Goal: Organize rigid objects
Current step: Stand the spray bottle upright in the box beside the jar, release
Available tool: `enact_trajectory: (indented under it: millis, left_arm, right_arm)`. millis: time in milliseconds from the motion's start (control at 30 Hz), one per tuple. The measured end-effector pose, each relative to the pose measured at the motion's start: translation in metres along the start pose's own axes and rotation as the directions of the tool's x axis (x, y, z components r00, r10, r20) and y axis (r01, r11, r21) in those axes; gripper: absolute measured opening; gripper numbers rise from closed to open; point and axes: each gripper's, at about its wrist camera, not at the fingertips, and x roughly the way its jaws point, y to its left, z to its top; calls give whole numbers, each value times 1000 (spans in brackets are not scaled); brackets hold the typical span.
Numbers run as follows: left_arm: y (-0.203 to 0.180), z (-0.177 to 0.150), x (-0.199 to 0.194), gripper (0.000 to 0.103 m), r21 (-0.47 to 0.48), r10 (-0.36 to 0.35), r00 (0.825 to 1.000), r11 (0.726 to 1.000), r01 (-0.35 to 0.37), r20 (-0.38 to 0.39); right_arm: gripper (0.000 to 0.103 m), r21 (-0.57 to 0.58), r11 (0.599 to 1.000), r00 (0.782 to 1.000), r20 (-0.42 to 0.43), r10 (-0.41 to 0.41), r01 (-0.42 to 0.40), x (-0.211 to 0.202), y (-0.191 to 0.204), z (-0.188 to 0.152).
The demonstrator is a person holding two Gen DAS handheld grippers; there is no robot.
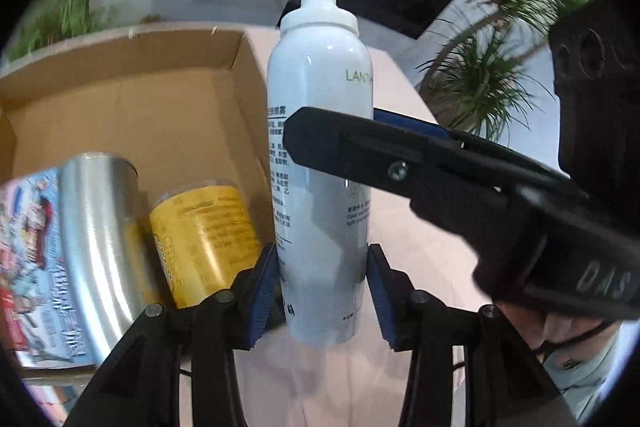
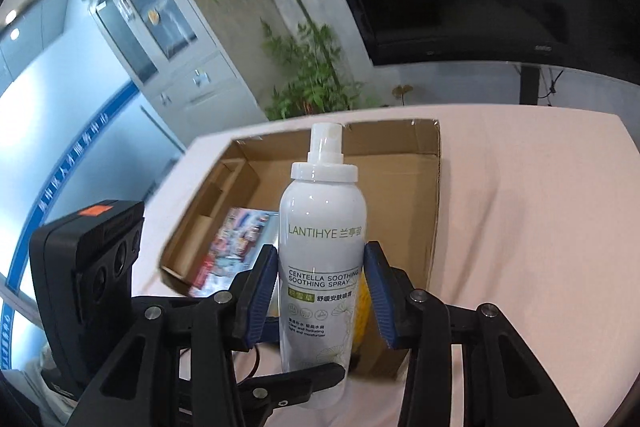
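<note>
The white spray bottle stands upright between both grippers, above the pink worktop and just beside the cardboard box at its 9 o'clock in the left view; the left gripper pinches its lower body while the right gripper brackets its middle, both sets of fingers pressing its sides, seemingly a handover; the box already holds a silver can, a yellow tin and a printed packet.

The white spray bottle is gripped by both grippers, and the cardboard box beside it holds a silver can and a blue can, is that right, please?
Not quite: the second can is yellow, not blue. The left wrist view shows the yellow can next to the silver can inside the cardboard box. The rest holds: the white spray bottle sits between the fingers of the left gripper and the right gripper.
</note>
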Motion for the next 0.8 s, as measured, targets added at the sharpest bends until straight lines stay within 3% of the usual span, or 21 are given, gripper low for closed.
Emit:
enact_trajectory:
  millis: [200, 400, 567, 667, 800]
  left_arm:
    - [22, -1, 38, 43, -85, -37, 996, 996, 30, -81]
    - [16, -2, 39, 46, -108, -51, 994, 993, 40, -99]
    - [14, -4, 30, 46, -83, -19, 994, 996, 11, -104]
    - [15, -9, 17, 46, -73, -17, 997, 997, 11, -78]
    - [8, -21, -13, 46, -19, 28, 999, 999, -27, 27]
  right_arm:
    - [42, 46, 999, 997, -80, -3, 6, 57, -36, -5]
    - [42, 90, 996, 997, -82, 12, -5, 72, -52, -13]
    - [42, 122, 989, 988, -139, -67, 84, 105, -69, -18]
    - [41, 170, 982, 986, -160, -52, 79, 117, -75, -24]
    - [42, 126, 982, 978, -174, -117, 140, 120, -65, -28]
